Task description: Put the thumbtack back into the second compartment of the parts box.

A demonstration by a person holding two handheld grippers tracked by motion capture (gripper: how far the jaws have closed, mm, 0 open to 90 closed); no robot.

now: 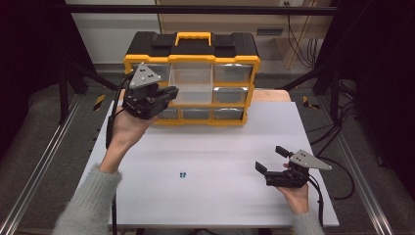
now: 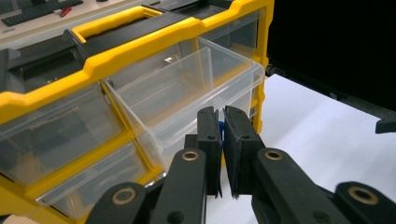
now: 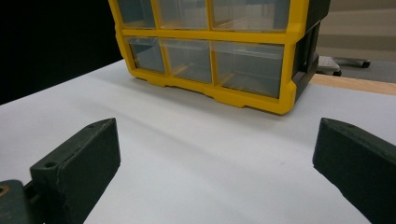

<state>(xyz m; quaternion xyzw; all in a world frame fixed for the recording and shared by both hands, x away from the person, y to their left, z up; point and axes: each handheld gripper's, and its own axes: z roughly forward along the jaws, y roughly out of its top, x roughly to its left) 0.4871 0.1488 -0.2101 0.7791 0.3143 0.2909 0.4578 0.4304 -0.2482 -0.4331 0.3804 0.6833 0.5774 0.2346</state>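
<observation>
A: What's the left gripper [image 2: 223, 122] doing?
B: Its jaws are pinched on a small blue piece [image 2: 221, 127], just in front of the pulled-out clear drawer [image 2: 187, 88] of the yellow organizer [image 1: 192, 78].
A: And the right gripper [image 1: 271, 160]?
B: Jaws spread wide, nothing between them, low over the white table [image 1: 215, 152], well apart from two small blue bits [image 1: 182, 174] off to its left.

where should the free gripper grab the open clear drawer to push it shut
Take the clear drawer by its front lip, coming from the table side head-on. It juts out of the yellow organizer, so only that front wall is exposed. The right gripper stands open.
</observation>
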